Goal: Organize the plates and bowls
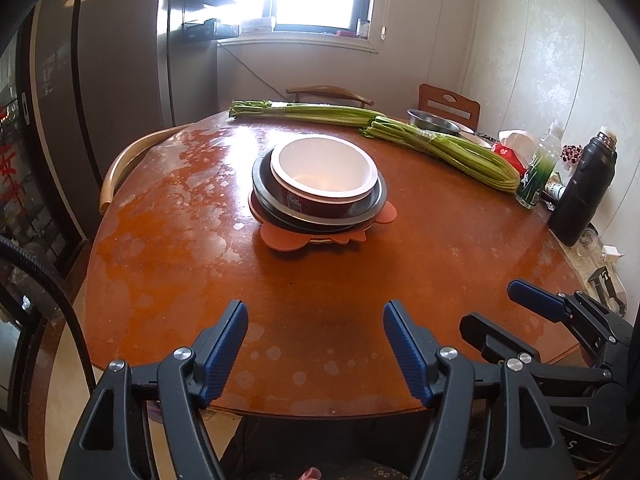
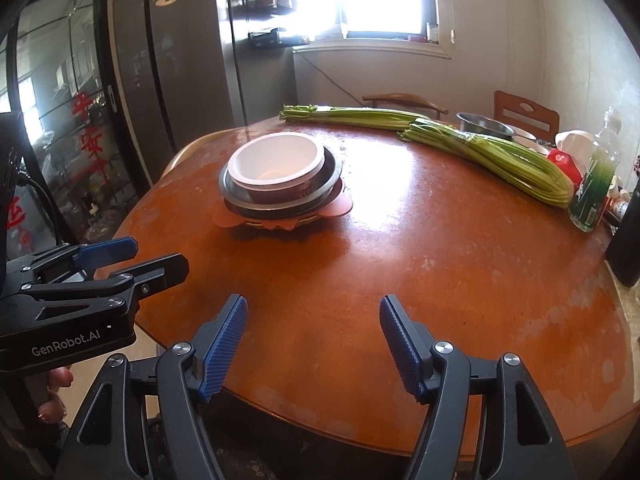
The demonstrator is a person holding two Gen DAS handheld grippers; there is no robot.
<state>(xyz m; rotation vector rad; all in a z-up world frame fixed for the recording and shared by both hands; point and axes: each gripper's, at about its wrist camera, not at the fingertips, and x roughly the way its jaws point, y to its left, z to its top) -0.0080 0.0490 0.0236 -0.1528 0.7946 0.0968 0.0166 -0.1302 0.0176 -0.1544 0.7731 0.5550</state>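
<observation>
Stack: a white bowl (image 1: 325, 171) sits nested in a dark bowl (image 1: 320, 204), on a grey plate (image 1: 378, 200), over an orange plate (image 1: 286, 240), mid tabletop (image 1: 160, 248)
Done: judged largely finished, since these dishes form one pile
Left: a steel bowl (image 1: 432, 120) on the far right, beside the celery (image 1: 440, 148), stands well apart from the stack and may yet need gathering
Left gripper (image 1: 316, 344): spread wide, holding nothing, near edge
Right gripper (image 2: 314, 342): spread wide, holding nothing, near edge
</observation>
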